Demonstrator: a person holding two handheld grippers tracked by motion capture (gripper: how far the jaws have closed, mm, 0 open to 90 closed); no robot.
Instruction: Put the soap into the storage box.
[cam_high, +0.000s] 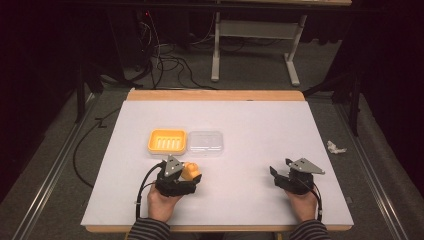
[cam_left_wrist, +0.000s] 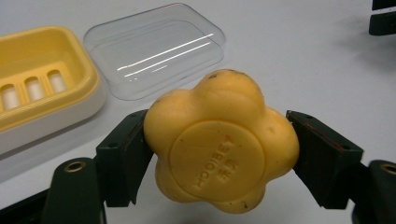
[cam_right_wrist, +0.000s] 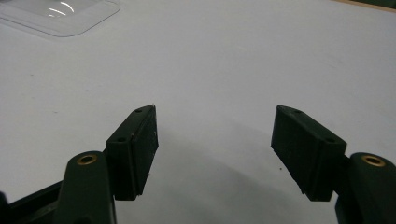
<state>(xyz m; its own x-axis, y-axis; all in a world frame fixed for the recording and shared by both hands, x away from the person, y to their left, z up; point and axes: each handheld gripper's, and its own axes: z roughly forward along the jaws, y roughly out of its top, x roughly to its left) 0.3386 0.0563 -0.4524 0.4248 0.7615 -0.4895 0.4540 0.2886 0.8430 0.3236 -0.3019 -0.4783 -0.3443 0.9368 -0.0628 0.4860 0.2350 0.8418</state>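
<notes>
Gripping a flower-shaped yellow soap (cam_left_wrist: 219, 140), the left tongs (cam_high: 186, 176) hold it near the front left of the white tabletop (cam_high: 260, 120), with the bar pinched between both jaws. In the left gripper view the jaws press against the soap's left and right lobes, its round stamped face turned toward the camera and its body standing clear of the surface below, as far as the shadow suggests. Just beyond it, a little farther from the person, sits the yellow soap dish (cam_high: 167, 140), its slotted tray bare, and touching the dish's right edge lies the clear lid (cam_high: 205, 143), set open side up on the tabletop. The pickup looks done; what appears left is carrying the bar the short way forward and left into the dish, letting go, and probably fitting the lid over it. The right tongs (cam_high: 276, 177) wait well apart at the near right, jaws spread wide with nothing between them, pointing across bare tabletop toward the lid's corner. A crumpled scrap of paper (cam_high: 335, 147) lies on the floor off the right edge.
</notes>
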